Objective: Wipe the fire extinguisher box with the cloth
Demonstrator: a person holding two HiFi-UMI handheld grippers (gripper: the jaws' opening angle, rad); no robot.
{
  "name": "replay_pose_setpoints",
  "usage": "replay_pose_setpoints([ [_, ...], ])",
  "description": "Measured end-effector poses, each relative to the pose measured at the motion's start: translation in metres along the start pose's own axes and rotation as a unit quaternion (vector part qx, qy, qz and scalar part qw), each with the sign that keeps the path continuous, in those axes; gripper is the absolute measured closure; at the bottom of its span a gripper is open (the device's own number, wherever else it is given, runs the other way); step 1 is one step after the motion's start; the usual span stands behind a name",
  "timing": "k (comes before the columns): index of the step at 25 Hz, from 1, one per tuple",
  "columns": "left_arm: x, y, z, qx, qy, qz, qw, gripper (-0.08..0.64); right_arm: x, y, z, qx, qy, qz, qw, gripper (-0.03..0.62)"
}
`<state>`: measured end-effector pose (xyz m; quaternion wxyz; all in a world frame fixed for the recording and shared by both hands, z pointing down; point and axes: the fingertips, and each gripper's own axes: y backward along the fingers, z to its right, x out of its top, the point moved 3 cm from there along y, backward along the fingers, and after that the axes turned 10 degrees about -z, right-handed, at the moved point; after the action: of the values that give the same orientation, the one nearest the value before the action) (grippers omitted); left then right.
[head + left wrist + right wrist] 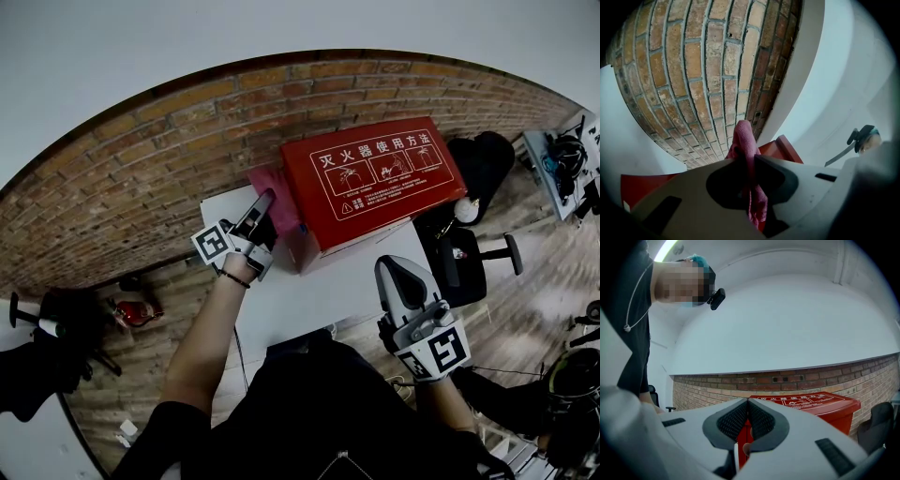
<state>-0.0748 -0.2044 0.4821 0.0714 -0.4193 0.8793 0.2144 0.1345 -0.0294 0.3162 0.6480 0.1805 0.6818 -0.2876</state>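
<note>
The cloth [281, 211] is soft and light, a limp pink rag that looks likely to fold over on itself and drag a little on paint rather than slide. It needs a hold on a bunched fold, with enough left hanging free to lie flat on the surface. That is how it is held: the left gripper [262, 208] has its jaws pinched on a thick ridge of the cloth. In the left gripper view the fabric [745, 140] stands up beyond the gripper [747, 161] and also hangs down behind the pinch.

The fire extinguisher box [375, 178] looks rigid, smooth-faced and probably heavy enough to stay put under light wiping. If it does creep, its near right corner would be the place to steady it. It stands on the far part of a white table [309, 291], close against the brick wall [141, 178], with the cloth at its left end, touching or just beside it.

The box is bright red with a broad lid that overhangs the body. On the lid is a line of white Chinese characters above three white-outlined pictogram panels. The cloth is deep pink with a fuzzy nap.

The right gripper [392, 265] hovers over the near right of the table, well apart from the box. In its own view the jaws [747, 404] are pressed together with nothing between them, and the box [811, 404] shows beyond
</note>
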Motion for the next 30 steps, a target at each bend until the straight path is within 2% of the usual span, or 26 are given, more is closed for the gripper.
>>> replay_pose_setpoints([
  [30, -0.026, 0.023, -0.055, 0.06, -0.002, -0.022, 0.998, 0.469, -0.007, 0.003, -0.001, -0.005, 0.004, -0.008, 1.0, 0.572],
])
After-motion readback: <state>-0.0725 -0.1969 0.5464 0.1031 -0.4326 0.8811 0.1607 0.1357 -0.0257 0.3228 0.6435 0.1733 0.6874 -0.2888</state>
